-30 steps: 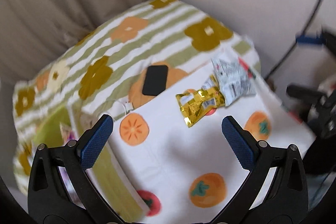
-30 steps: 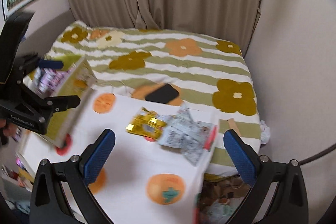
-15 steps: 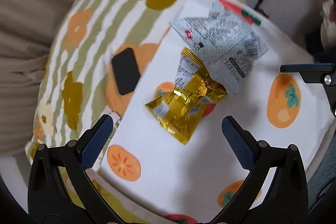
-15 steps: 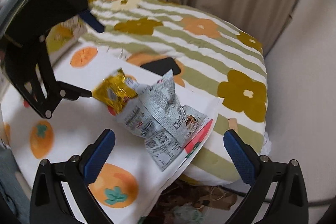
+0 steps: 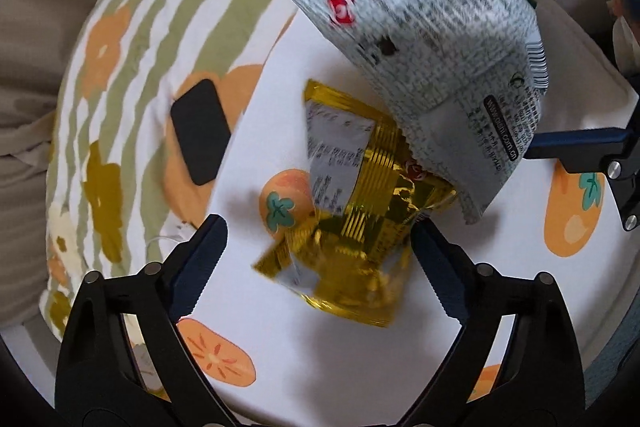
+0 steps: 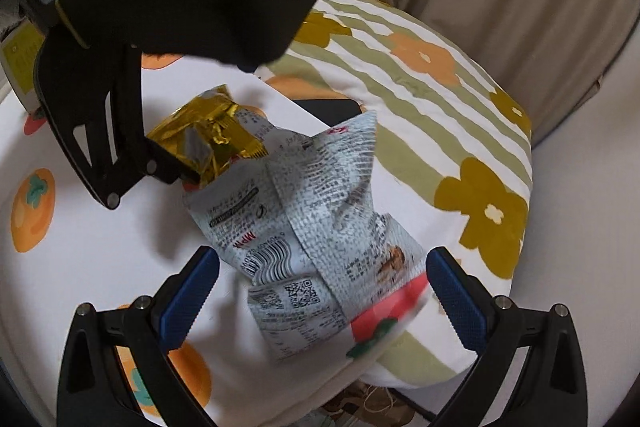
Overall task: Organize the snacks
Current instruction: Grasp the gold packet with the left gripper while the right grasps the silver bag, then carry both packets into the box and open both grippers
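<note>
Snacks lie on a white persimmon-print cloth point(image 5: 360, 367): a gold packet point(image 5: 360, 227) between the closing jaws of the left gripper point(image 5: 316, 251), pads not yet pressing, and an overlapping grey packet point(image 6: 316, 227) between the spread right gripper point(image 6: 320, 283).

Between the snacks: no gap; silver packet point(image 5: 448, 67) overlaps gold packet point(image 5: 352, 239).
Left gripper point(image 5: 316, 255): jaws closing, gold packet between them.
White cloth point(image 5: 520, 287): bare beside both packets.
Black phone point(image 5: 200, 131): apart on striped bedding point(image 5: 132, 39).
</note>
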Available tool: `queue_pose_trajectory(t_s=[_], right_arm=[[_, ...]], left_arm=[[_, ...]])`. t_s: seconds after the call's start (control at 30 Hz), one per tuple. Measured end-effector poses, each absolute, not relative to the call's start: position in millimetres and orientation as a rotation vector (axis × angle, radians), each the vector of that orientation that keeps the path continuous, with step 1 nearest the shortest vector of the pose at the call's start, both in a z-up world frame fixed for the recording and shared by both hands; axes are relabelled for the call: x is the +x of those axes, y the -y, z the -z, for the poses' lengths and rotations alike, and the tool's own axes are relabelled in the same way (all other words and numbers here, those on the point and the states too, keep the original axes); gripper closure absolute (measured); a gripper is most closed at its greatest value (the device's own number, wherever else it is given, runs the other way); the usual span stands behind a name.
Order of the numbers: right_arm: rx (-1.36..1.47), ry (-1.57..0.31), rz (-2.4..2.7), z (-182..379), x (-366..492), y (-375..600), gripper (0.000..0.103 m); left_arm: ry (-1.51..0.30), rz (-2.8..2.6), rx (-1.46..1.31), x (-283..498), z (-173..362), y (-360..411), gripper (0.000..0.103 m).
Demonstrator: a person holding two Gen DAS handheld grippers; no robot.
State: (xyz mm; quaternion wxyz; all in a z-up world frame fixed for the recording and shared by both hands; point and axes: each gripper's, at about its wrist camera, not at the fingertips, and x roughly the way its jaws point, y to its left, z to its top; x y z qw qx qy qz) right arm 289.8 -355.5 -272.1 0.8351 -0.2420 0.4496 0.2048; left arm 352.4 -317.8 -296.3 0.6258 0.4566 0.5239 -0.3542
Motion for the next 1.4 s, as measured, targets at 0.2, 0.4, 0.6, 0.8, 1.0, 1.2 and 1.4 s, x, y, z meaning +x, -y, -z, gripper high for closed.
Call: queue_pose_trajectory(t_s=[0.2, 0.4, 0.6, 0.8, 1.0, 1.2, 1.4], right_arm=[[-0.515, -0.954, -0.489, 279, 299, 353, 0.000], [-0.458, -0.972, -0.544, 283, 314, 358, 0.000], [-0.358, -0.995, -0.584, 285, 327, 363, 0.013], [-0.206, -1.018, -0.566, 279, 333, 375, 0.037], [-0.118, -1.013, -0.509, 257, 335, 379, 0.042], [-0.047, -0.994, -0.457, 213, 337, 373, 0.043], [-0.075, -0.932, -0.437, 160, 329, 345, 0.043]], left_arm=[[-1.244, 0.854, 1.005, 351, 301, 318, 0.036], [-1.268, 0.837, 0.969, 349, 297, 312, 0.043], [-1.290, 0.777, 0.924, 355, 294, 300, 0.045], [-1.298, 0.727, 0.914, 355, 289, 288, 0.047], [-1.255, 0.699, 0.857, 351, 259, 278, 0.049], [-1.170, 0.649, 0.786, 348, 207, 261, 0.049], [-1.098, 0.588, 0.655, 344, 148, 222, 0.049]])
